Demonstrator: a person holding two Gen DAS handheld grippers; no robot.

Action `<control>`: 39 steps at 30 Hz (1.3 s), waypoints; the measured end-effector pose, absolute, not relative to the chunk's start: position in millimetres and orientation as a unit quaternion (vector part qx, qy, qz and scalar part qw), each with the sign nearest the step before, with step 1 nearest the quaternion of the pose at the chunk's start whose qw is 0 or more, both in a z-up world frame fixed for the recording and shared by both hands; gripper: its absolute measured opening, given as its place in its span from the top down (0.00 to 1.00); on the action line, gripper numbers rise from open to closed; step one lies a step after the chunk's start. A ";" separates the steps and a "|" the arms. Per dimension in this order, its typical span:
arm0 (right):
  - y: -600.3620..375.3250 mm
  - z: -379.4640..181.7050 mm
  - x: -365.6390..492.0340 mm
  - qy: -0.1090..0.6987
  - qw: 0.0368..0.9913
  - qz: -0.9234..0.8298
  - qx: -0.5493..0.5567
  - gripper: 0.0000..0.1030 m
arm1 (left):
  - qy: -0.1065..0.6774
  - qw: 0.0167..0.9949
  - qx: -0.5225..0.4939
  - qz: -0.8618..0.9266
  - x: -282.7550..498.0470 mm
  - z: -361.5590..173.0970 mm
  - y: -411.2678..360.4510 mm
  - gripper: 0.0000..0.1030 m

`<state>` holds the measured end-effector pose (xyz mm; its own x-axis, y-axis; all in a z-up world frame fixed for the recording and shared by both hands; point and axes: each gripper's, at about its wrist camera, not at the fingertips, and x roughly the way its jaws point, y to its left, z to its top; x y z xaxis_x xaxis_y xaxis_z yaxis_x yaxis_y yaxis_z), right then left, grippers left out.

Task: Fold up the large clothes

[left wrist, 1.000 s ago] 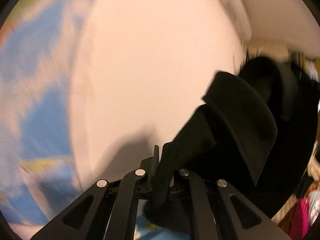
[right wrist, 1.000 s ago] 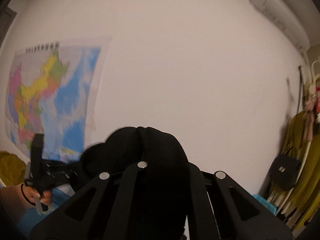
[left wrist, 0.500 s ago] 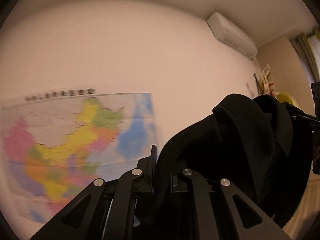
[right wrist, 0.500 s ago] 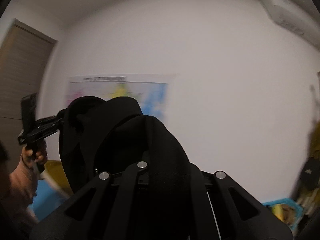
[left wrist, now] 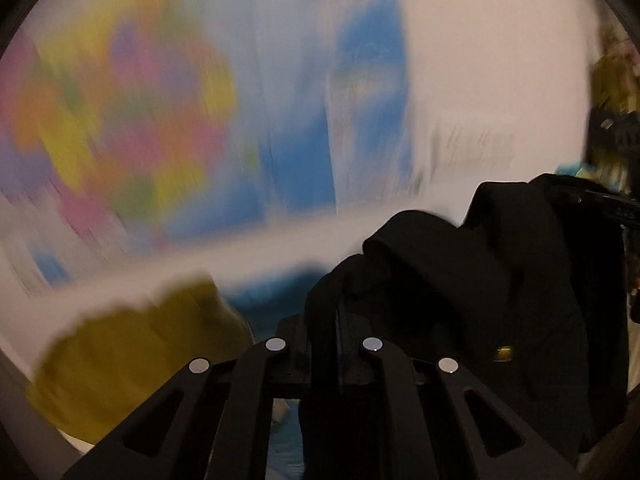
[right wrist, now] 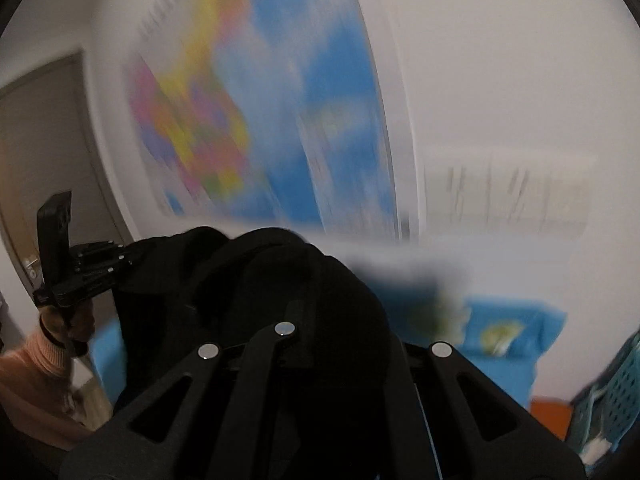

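1. Left gripper (left wrist: 324, 344) clenched on black garment (left wrist: 460, 280); right gripper (right wrist: 304, 344) clenched on the same cloth.
2. Garment slung in the air between both, long axis gripper to gripper.
3. Neither nearer; blue surface (right wrist: 516, 332) below.

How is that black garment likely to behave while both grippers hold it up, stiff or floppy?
Probably floppy: the black garment bunches in soft rounded folds between the left gripper and the right gripper, holding no shape. It looks fairly thick, so likely somewhat heavy and prone to sag. Slipping seems unlikely, since both grippers are shut on cloth.
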<state>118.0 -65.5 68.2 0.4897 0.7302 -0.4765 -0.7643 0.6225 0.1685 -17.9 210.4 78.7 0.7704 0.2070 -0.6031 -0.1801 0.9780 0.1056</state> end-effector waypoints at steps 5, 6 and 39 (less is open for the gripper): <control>-21.9 -24.6 178.7 0.356 0.841 0.403 -0.054 0.98 | 0.407 0.908 0.003 0.105 52.5 -20.1 238.1 0.95; -24.0 -27.1 184.7 0.361 0.841 0.400 -0.044 0.98 | 0.409 0.906 -0.001 0.105 59.0 -22.9 245.5 0.95; -147.9 -101.3 93.8 0.462 0.805 0.371 -0.031 0.91 | 0.490 0.869 0.025 -0.067 -48.8 -64.4 202.3 0.15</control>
<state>93.8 -147.9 -101.3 0.2969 0.5684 -0.7673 -0.6266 0.7223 0.2927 -48.8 202.3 -64.4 0.5103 -0.0928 -0.8550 0.1411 0.9897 -0.0232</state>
